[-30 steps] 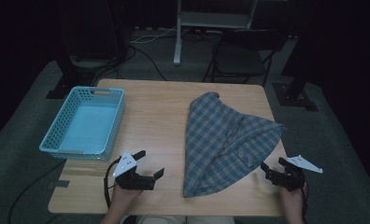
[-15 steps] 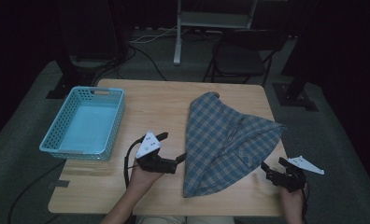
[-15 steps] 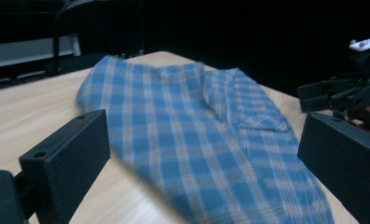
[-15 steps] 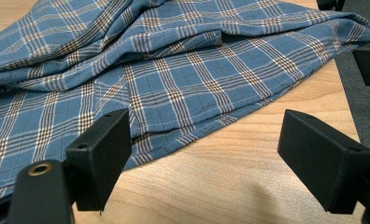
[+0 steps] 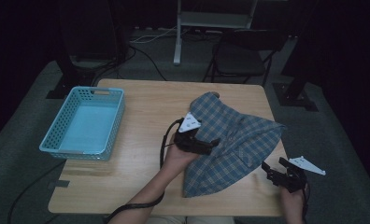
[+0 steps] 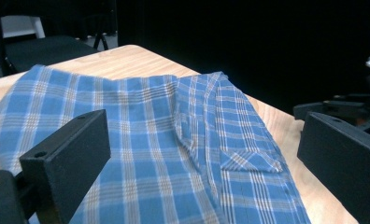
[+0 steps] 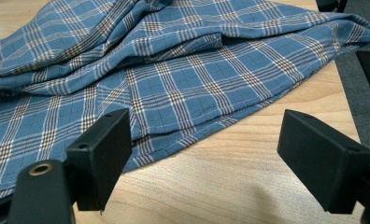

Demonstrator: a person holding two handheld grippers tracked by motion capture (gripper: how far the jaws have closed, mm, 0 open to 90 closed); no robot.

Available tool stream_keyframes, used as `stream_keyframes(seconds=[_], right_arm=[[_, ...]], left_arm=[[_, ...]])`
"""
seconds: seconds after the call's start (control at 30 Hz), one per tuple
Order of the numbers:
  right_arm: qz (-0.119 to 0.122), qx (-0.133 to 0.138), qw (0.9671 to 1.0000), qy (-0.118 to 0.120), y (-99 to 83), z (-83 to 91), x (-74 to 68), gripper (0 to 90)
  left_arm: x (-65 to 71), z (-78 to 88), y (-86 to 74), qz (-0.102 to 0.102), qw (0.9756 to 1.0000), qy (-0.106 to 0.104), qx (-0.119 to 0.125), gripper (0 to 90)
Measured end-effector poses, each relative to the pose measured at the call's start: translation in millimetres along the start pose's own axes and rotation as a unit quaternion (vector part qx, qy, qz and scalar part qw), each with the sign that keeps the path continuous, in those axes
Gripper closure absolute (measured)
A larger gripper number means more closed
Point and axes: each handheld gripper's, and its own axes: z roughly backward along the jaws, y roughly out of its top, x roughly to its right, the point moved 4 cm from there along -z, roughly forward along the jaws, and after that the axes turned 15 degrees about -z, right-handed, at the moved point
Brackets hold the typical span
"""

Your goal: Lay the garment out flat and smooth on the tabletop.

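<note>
Plaid shirt [image 5: 234,140] beneath open-jawed left gripper [image 5: 210,145], just left of open-jawed, empty right gripper [image 5: 275,168].

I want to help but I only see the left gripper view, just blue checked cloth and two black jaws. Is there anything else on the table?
Observer: Yes, a light blue basket stands on the table's left side, apart from the shirt.
Operator: Where is the other gripper?
Observer: The right gripper sits at the table's near right edge, just off the shirt's hem.
Operator: Is it grabbing the shirt?
Observer: No. In the right gripper view its jaws stand wide apart over bare wood, the hem lying just beyond them.
</note>
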Motion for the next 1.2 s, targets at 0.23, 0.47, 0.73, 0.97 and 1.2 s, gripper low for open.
stream_keyframes(seconds=[0.23,0.47,0.73,0.97,1.2], right_arm=[[-0.001,0.008,1.0000,0.005,-0.7,2.4,-0.5,17.5],[0.000,0.011,0.9999,0.004,-1.2,3.4,-1.3,24.0],[-0.001,0.008,0.9999,0.006,-1.2,2.9,-1.3,24.0],[0.000,0.006,1.0000,0.007,-1.3,2.3,-1.5,24.0],[0.003,0.005,1.0000,0.006,-1.4,2.1,-1.7,24.0]], left_arm=[[1.5,-37.6,10.2,-0.002,0.9997,-0.002,-0.023,5.4],[3.1,-78.9,3.3,-0.006,0.9969,-0.012,-0.078,7.1],[2.0,-110.7,-15.4,0.011,0.9919,-0.001,-0.127,15.9],[6.3,-132.6,-33.7,0.010,0.9834,0.011,-0.181,28.0],[2.6,-132.5,-41.8,-0.015,0.9824,0.029,-0.184,58.0]])
